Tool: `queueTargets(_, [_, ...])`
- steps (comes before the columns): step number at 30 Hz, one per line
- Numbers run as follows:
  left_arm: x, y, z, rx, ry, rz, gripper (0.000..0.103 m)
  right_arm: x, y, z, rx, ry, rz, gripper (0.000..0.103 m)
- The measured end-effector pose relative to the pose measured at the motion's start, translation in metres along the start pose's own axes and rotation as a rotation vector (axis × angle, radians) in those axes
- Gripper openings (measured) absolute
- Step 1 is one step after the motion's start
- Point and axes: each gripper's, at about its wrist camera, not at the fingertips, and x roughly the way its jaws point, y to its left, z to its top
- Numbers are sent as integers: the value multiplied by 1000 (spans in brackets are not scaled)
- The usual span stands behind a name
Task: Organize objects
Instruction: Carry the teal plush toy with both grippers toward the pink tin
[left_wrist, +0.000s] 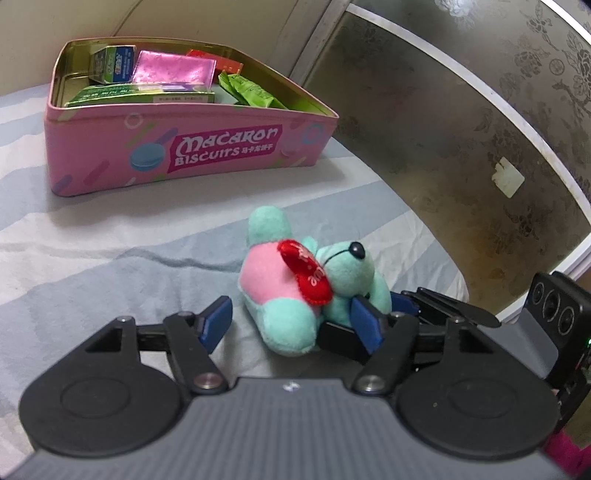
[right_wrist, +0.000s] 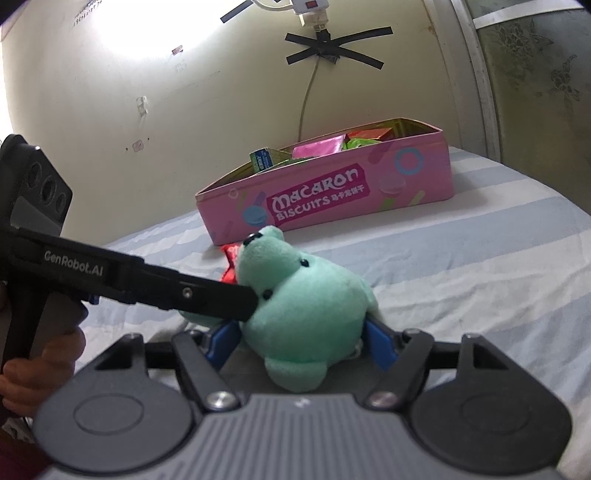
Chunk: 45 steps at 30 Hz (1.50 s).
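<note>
A teal plush bear with a pink belly and a red heart lies on a striped bedsheet. My left gripper is open around it. Its left pad stands apart from the belly and its right pad rests by the head. In the right wrist view the bear's head sits between the blue pads of my right gripper, which press on both sides. One left-gripper finger lies across the bear's face. Behind stands an open pink biscuit tin holding several packets and small boxes.
A cream wall is behind the tin, with a cable taped to it. A patterned, white-framed panel borders the bed on the right. A person's hand grips the left gripper's handle. Bare sheet lies between bear and tin.
</note>
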Motion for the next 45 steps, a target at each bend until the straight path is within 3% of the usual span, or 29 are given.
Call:
queueTargets(12, [27, -17, 20, 19, 11, -5, 72, -6, -21, 10, -6, -24, -60, 67])
queueTargets(16, [34, -22, 24, 22, 17, -20, 73, -13, -30, 10, 5, -51, -65, 73])
queueTargets(23, [28, -22, 30, 43, 18, 9, 78, -17, -31, 5, -3, -55, -40, 74])
queueTargets(27, [37, -22, 30, 34, 60, -44, 65, -6, -35, 2, 24, -38, -18, 67])
queueTargets(32, [28, -37, 38, 92, 60, -26, 59, -13, -33, 12, 23, -63, -12, 56])
queueTargets(37, [-11, -72, 66, 232, -56, 16, 59, -39, -21, 50, -57, -192, -8, 56])
queueTargets(42, [-57, -103, 123, 345, -228, 61, 59, -59, -3, 123, -178, -382, -21, 56])
queueTargets(45, [-90, -126, 159, 439, -356, 125, 59, -69, 12, 173, -284, -505, -38, 56])
